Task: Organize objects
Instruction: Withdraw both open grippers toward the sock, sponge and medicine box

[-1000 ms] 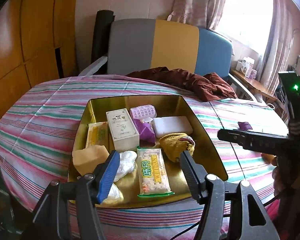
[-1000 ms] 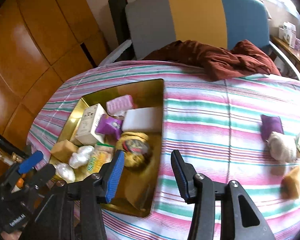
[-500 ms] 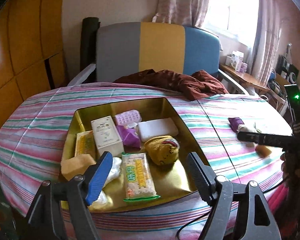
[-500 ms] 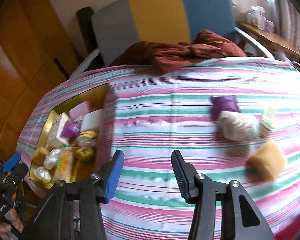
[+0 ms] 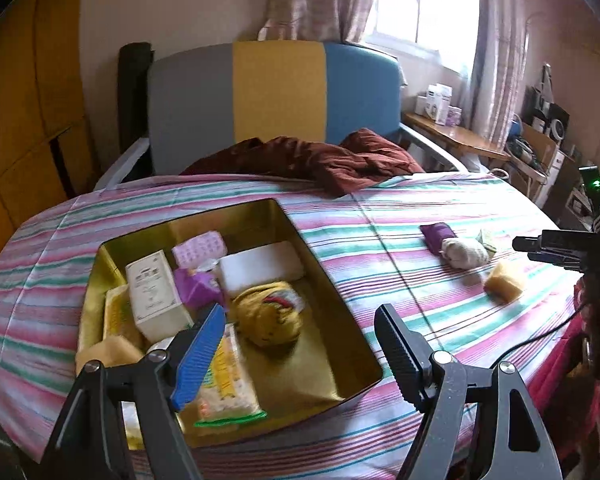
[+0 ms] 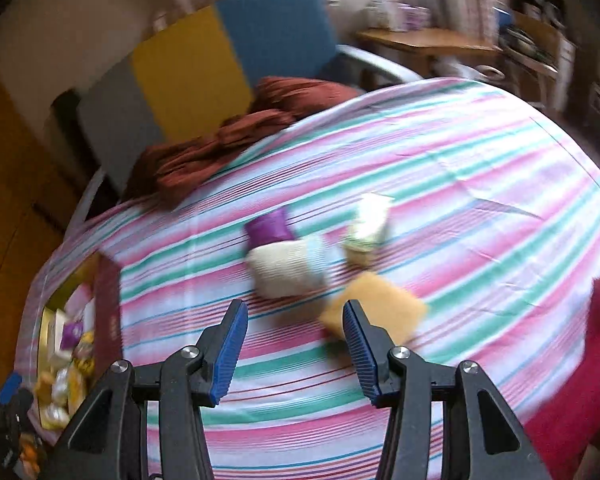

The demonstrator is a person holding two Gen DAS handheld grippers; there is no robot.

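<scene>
Both claws empty; gold tin (image 5: 332, 300) crowded.

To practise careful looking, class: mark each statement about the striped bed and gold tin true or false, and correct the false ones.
1. The yellow sponge lies on the striped sheet, outside the gold tin. True.
2. The right gripper holds the sponge. False: its jaws are empty.
3. The white box is in the tin. True.
4. The tin is empty. False: it holds several things.
5. The left gripper is shut. False: open, holding nothing.
</scene>
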